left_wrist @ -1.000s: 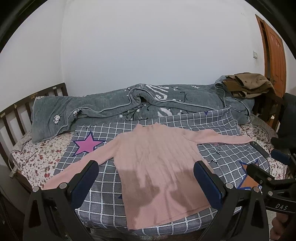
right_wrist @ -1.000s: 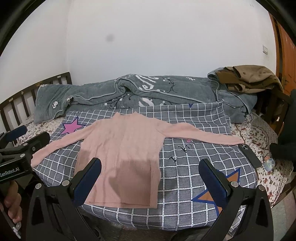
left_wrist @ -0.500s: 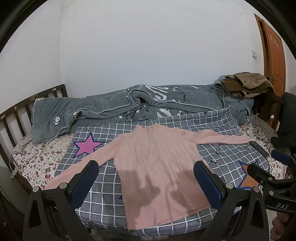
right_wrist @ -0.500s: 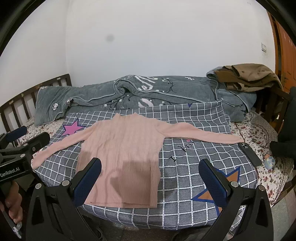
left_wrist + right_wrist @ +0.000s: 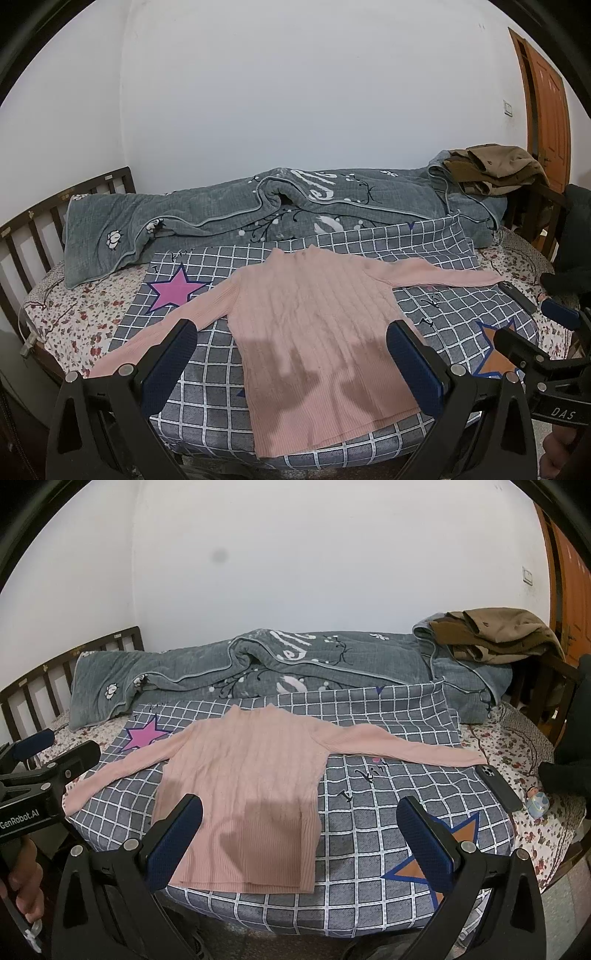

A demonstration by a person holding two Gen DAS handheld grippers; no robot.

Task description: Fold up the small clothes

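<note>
A pink ribbed sweater (image 5: 314,325) lies flat on a grey checked blanket (image 5: 207,398), both sleeves spread out sideways; it also shows in the right wrist view (image 5: 251,782). My left gripper (image 5: 291,354) is open and empty, held above the sweater's hem at the bed's near edge. My right gripper (image 5: 299,830) is open and empty, over the sweater's lower right corner and the checked blanket (image 5: 369,849). Each gripper shows at the side of the other's view.
A rumpled grey quilt (image 5: 258,210) lies along the wall side of the bed. Brown clothes (image 5: 495,166) are piled at the back right. A dark phone (image 5: 498,786) and a small figurine (image 5: 537,803) lie near the right sleeve's end. A wooden headboard (image 5: 33,236) stands at the left.
Both views have shifted slightly, the scene sitting a little lower and further off. The sweater has not moved and both grippers stay open.
</note>
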